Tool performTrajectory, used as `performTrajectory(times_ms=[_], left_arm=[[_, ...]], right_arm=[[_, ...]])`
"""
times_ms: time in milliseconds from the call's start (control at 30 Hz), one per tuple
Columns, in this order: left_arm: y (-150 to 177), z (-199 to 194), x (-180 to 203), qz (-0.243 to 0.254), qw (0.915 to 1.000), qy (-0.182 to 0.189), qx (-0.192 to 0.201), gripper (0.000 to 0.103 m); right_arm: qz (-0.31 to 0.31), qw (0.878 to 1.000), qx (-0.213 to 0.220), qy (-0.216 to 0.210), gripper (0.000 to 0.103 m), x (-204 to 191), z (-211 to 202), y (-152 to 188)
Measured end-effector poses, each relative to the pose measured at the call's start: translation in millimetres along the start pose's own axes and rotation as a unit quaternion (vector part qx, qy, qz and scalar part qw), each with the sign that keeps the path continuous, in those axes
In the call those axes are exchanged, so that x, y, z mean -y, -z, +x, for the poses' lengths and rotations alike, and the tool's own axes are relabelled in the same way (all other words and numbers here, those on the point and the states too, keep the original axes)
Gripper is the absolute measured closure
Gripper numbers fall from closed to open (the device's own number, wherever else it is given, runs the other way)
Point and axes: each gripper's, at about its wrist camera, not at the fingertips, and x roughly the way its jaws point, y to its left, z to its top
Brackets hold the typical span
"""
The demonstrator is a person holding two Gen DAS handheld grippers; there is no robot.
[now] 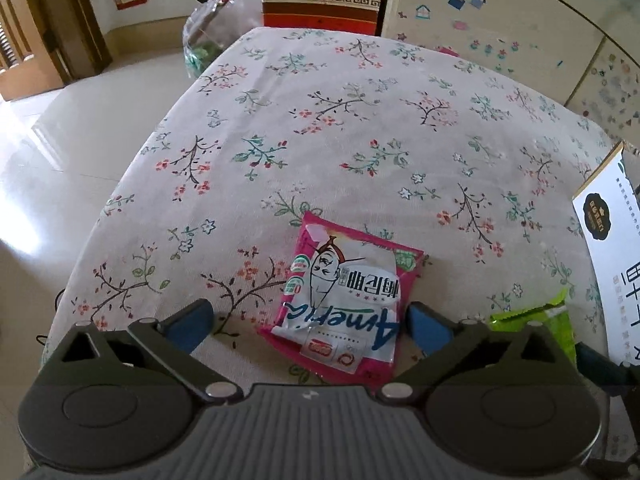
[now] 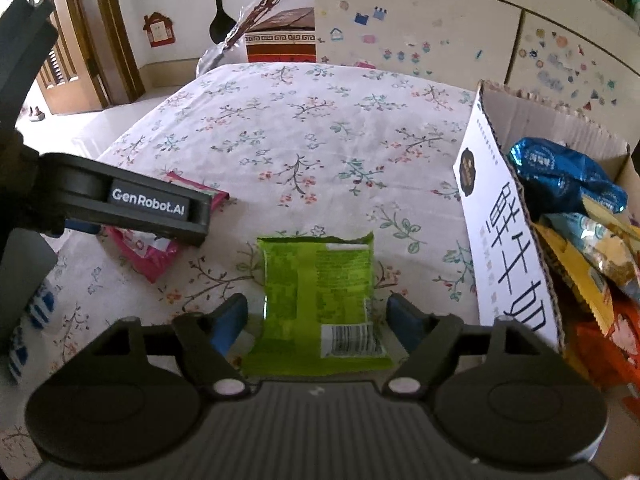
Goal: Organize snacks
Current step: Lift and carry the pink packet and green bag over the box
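Left claw point(image 1: 310, 320): jaws spread wide, blue pads well clear on both sides of the pink snack packet point(image 1: 340, 300). Packet lies flat on the floral tablecloth point(image 1: 360, 128), between the fingers, not gripped (printed face up, text upside down to the camera).

Right claw point(image 2: 316, 320): jaws apart, less wide than the left. Green snack packet point(image 2: 320, 296) lies flat between the pads, barcode side up, small gap on each side, nothing clamped.

Both packets sit near the close edge of the table. Pink one is to the left of the green one; in the right wrist view the left claw's dark body, marked GenRobot.AI, overlaps the pink packet point(image 2: 148, 248).

Right of the green packet: open cardboard box point(image 2: 516, 240) with a white printed flap, standing just beside it. Inside: blue foil bag point(image 2: 568, 176), yellow and orange bags below it, piled loosely.

Rest of the table ahead is bare cloth. Beyond the far edge: a brown-and-red carton point(image 1: 320, 0) and a clear plastic bag point(image 1: 204, 40) to its left. Cabinet with stickers point(image 2: 420, 36) behind. Tiled floor on the left.
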Motion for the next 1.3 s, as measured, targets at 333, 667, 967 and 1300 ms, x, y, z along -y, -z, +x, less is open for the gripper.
performTrajectory(times_ms=[333, 667, 967, 1300], left_arm=[[-2.4, 2.6, 0.9, 0.005, 1.0, 0.001, -0.002, 0.0], [-1.6, 2.9, 1.8, 0.011, 0.9999, 0.002, 0.008, 0.0], [-8.3, 6.0, 18.5, 0.026, 0.9996, 0.011, 0.011, 0.0], [-2.8, -6.3, 23.4, 0.052, 0.9975, 0.041, 0.025, 0.026]], right_arm=[[-0.009, 1.0, -0.007, 0.002, 0.014, -5.5, 4.5, 0.0], [-0.002, 1.0, 0.004, 0.009, 0.014, -4.3, 4.4, 2.3], [0.008, 1.0, 0.018, 0.017, 0.042, 0.5, 0.0, 0.4], [0.071, 0.997, 0.011, -0.009, 0.05, 18.8, -9.5, 1.8]])
